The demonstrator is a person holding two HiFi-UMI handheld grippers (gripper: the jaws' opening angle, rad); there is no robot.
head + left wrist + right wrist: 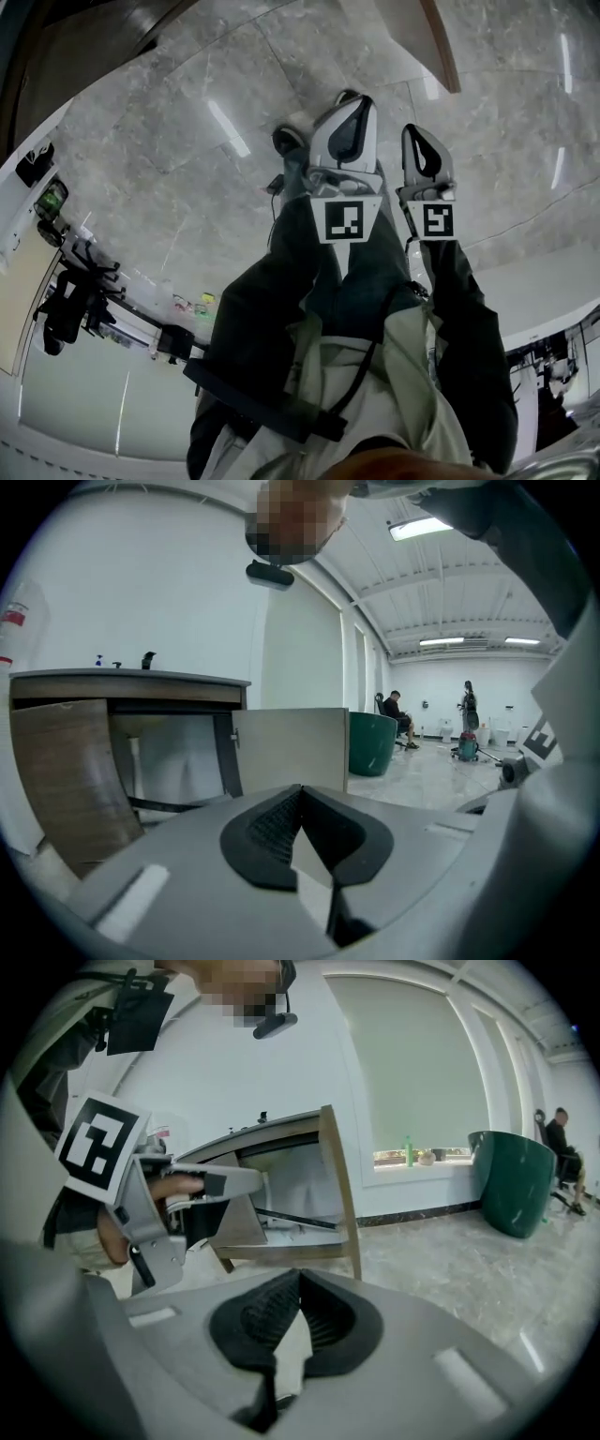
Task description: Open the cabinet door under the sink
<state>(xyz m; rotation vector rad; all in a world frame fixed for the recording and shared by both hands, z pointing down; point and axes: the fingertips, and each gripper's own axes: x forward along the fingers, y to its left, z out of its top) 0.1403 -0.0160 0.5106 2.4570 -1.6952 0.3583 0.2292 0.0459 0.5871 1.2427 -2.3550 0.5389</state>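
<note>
In the left gripper view the sink cabinet stands ahead with both doors swung open: a wood-grain door at the left and a pale door at the right, the inside showing between them. My left gripper is short of the cabinet, shut with nothing between its pads. My right gripper is also shut and empty; in its view an open door is edge-on, with the left gripper to the left of it. In the head view both grippers point away over the marble floor.
A dark green tub stands right of the cabinet on the marble floor. People and a floor cleaner are far back. A window sill with bottles runs along the wall. Black gear on a bench is at my left.
</note>
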